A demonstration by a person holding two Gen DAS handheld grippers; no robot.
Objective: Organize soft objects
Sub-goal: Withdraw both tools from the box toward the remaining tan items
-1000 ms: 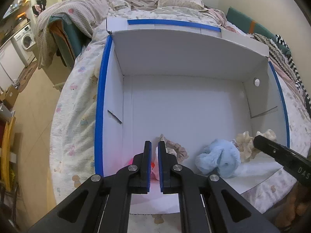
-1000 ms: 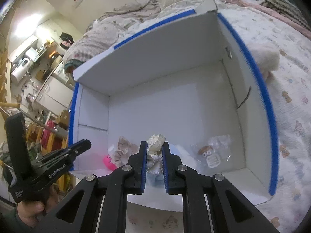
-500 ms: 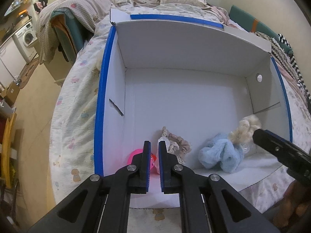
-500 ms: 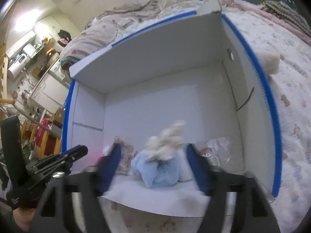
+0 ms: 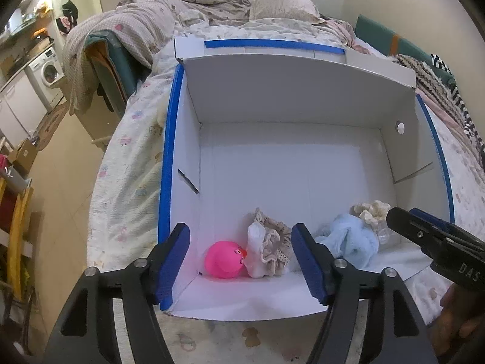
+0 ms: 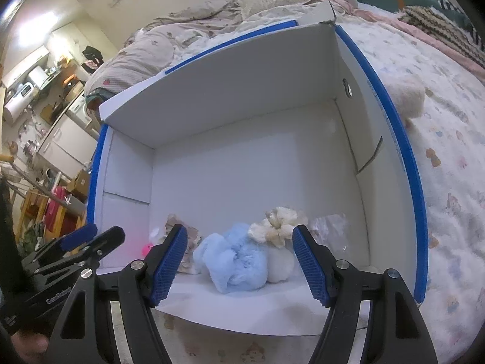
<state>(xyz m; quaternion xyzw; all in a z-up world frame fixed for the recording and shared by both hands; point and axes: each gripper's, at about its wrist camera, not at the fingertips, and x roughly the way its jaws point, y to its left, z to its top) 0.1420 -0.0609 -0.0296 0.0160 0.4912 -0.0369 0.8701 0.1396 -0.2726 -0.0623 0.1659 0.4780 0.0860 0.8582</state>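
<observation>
A white box with blue edges (image 5: 169, 139) lies on the bed, also in the right wrist view (image 6: 403, 151). Near its front wall lie a pink ball toy (image 5: 223, 259), a beige frilly scrunchie (image 5: 271, 250), a light blue plush (image 5: 348, 242) (image 6: 236, 261) and a cream fluffy piece (image 5: 371, 210) (image 6: 280, 224). My left gripper (image 5: 241, 262) is open and empty above the pink toy and scrunchie. My right gripper (image 6: 239, 262) is open and empty above the blue plush. A clear plastic packet (image 6: 330, 227) lies right of the cream piece.
A cream plush (image 6: 407, 98) lies on the bedspread outside the box's right wall. Rumpled blankets and a pillow (image 5: 282, 3) lie behind the box. A chair draped with a blanket (image 5: 100, 54) stands left of the bed, with a washing machine (image 5: 48, 69) beyond.
Both grippers have opened. The left one let go of the white and beige scrunchie; the right one let go of the cream fluffy piece, which now rests by the blue plush. Both pulled back slightly.
</observation>
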